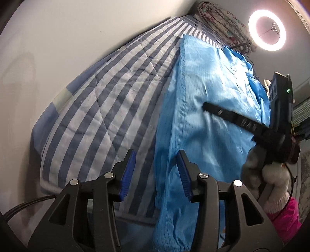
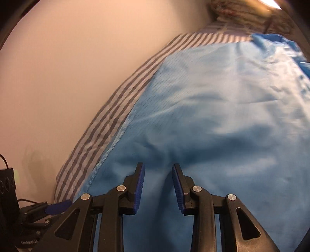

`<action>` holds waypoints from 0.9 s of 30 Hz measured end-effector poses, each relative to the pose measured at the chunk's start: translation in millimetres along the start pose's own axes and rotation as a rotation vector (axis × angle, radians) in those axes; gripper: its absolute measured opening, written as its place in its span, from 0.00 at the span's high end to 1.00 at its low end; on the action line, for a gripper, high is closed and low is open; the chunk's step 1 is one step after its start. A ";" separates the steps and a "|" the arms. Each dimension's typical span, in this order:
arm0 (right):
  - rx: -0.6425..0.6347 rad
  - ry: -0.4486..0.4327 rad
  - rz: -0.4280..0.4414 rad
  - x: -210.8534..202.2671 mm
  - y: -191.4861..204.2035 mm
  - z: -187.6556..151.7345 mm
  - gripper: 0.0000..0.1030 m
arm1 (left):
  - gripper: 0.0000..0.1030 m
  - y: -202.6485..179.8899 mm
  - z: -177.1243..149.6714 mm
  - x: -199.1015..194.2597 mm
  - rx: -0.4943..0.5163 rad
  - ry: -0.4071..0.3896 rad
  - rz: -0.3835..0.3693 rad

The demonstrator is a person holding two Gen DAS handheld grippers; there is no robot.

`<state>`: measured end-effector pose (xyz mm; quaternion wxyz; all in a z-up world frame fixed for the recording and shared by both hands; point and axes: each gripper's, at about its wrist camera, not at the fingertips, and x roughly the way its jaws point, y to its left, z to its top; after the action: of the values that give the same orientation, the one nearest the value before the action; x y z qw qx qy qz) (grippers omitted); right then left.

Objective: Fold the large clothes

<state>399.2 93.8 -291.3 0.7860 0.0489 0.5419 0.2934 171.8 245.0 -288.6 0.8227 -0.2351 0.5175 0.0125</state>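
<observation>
A large light-blue garment [image 1: 209, 100] lies spread flat on a bed covered by a blue-and-white striped quilt [image 1: 108, 93]. My left gripper [image 1: 156, 170] hovers open over the garment's left seam edge, with nothing pinched between its blue pads. In the right wrist view the garment [image 2: 222, 108] fills most of the frame. My right gripper [image 2: 158, 176] stands open just above it, a soft ridge of cloth lying below the gap. From the left wrist view, the right gripper's black fingers [image 1: 228, 114] reach over the garment, held by a hand in a fluffy white sleeve [image 1: 271, 174].
A plain wall runs along the bed's left side. A folded floral blanket [image 1: 219, 17] sits at the head of the bed beside a lit ring light [image 1: 267, 30]. The striped quilt [image 2: 108, 120] shows as a narrow strip left of the garment. A black cable [image 1: 25, 203] trails at lower left.
</observation>
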 end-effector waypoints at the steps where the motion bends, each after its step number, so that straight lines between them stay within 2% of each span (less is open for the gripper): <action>1: -0.030 0.018 -0.016 7.3 7.5 -1.0 0.69 | 0.57 0.9 2.9 3.3 -0.003 -0.003 0.004; 3: -0.077 0.020 -0.048 7.6 16.0 -0.7 0.69 | 0.57 2.8 6.9 8.9 -0.020 -0.004 -0.003; 7: -0.037 0.011 0.038 -13.5 11.0 -3.2 0.69 | 0.57 4.8 11.0 18.6 -0.044 0.008 -0.030; 9: -0.043 -0.012 0.045 -26.9 7.9 -7.4 0.69 | 0.57 2.3 12.5 21.3 -0.041 0.002 -0.039; 11: -0.052 -0.024 0.038 -33.2 3.5 -9.9 0.64 | 0.58 1.3 13.7 23.4 -0.040 0.000 -0.040; 12: -0.050 -0.028 0.038 -34.2 0.1 -12.2 0.62 | 0.61 0.6 14.3 24.0 -0.040 -0.003 -0.040; 14: -0.036 -0.046 0.031 -34.9 -5.9 -18.8 0.62 | 0.92 -1.7 15.2 27.4 -0.023 0.012 -0.038; 16: -0.011 -0.041 0.031 -30.0 -15.9 -17.6 0.60 | 0.96 -7.9 13.9 25.5 0.005 0.002 -0.017; 18: 0.022 -0.004 0.049 -22.9 -21.3 -16.1 0.54 | 0.99 -19.6 10.8 19.0 0.061 -0.022 0.003; 20: 0.046 0.028 0.071 -14.6 -24.6 -9.5 0.48 | 1.00 -25.3 8.9 13.3 0.076 -0.042 0.006; 22: 0.058 0.055 0.082 -12.9 -22.4 -0.5 0.30 | 1.00 -27.3 7.9 9.0 0.077 -0.056 0.004; 23: 0.065 0.058 0.083 -12.6 -21.0 3.5 0.26 | 1.00 -27.6 7.7 7.7 0.080 -0.061 0.005; 27: 0.073 0.053 0.091 -11.3 -7.3 30.4 0.26 | 1.00 -32.0 6.8 5.8 0.096 -0.077 0.018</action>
<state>426.2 89.3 -272.4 0.7549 0.0944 0.5702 0.3101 188.7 218.0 -279.2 0.8522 -0.1900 0.4874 0.0043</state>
